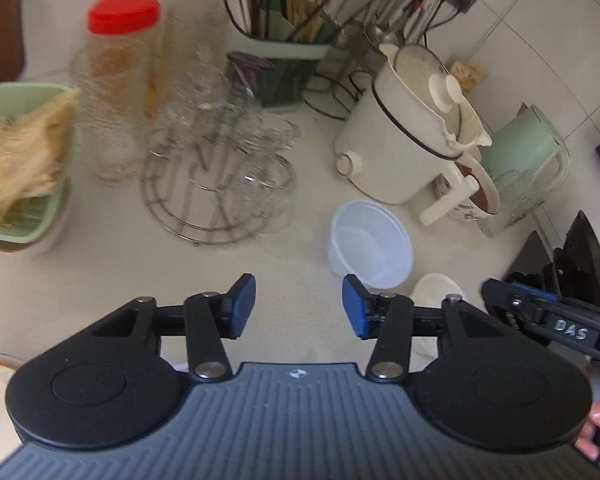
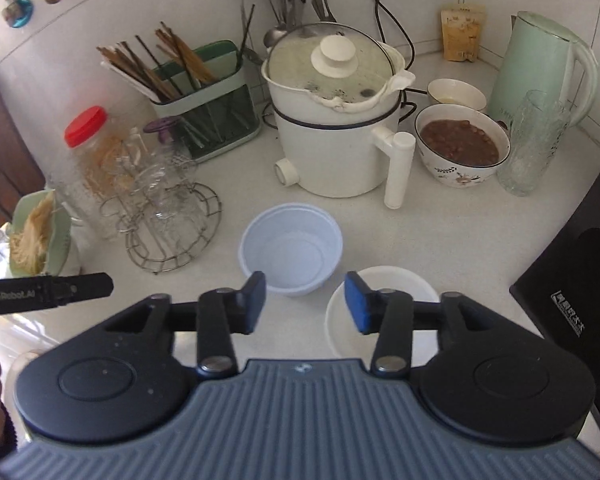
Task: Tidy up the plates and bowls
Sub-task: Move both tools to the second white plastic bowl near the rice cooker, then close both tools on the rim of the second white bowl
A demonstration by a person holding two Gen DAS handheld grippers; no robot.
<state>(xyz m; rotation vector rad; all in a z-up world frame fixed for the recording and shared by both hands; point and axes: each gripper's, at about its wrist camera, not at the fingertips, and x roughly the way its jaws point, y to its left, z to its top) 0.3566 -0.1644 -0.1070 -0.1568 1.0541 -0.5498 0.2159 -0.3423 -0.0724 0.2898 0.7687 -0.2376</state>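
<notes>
My right claw (image 2: 305, 302), open and empty, is nearer: the translucent white plastic bowl (image 2: 291, 249) sits just beyond it, before the white electric pot (image 2: 332, 152).

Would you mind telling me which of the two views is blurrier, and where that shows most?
Left wrist view: the glasses on the wire rack and the red-lidded jar are smeared, while the left gripper stays crisp. Right wrist view: sharper overall, the plastic bowl and white pot clean-edged; straight wall lines bow near the edges.
</notes>
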